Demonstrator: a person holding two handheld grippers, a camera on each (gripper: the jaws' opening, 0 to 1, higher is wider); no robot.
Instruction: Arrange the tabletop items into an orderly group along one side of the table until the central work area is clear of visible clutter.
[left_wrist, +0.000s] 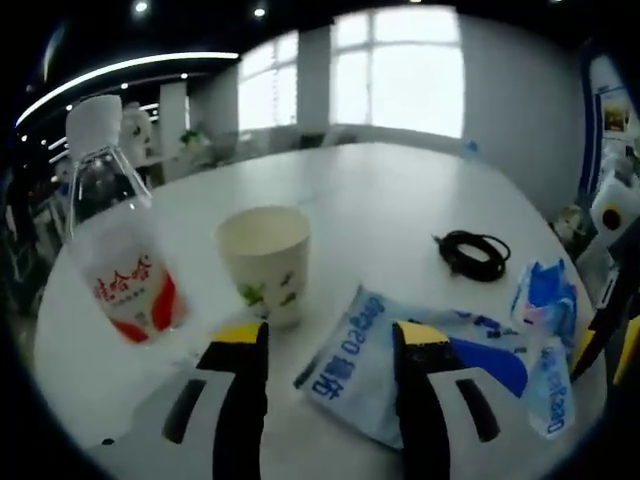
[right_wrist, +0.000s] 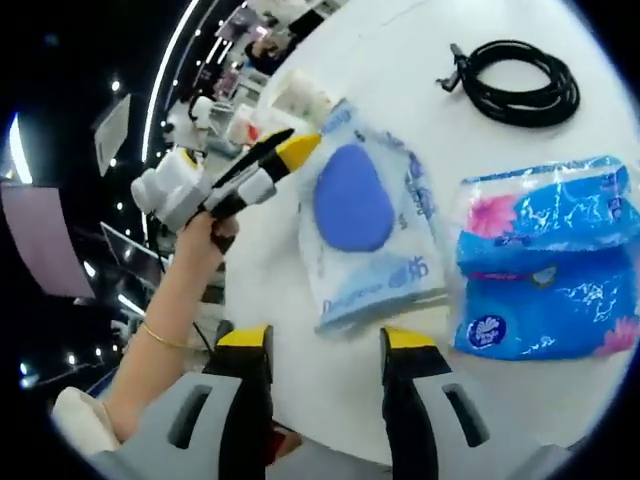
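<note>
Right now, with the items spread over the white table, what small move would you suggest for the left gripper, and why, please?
Probably ease the left gripper forward onto the tissue pack lying flat between its open fingers. It is the nearest item, while the paper cup and water bottle already stand together to the left.

in the left gripper view we look low & nearly level across the round white table (left_wrist: 400, 200) toward bright windows (left_wrist: 400, 70), close behind a flat pale-blue plastic wipes pack (left_wrist: 370, 370). in the right gripper view we look steeply down on that pack (right_wrist: 365, 225) from nearby. both views share it plus a coiled black cable (left_wrist: 473, 253) (right_wrist: 520, 80) & a crumpled blue tissue packet (left_wrist: 545, 320) (right_wrist: 545, 275).
</note>
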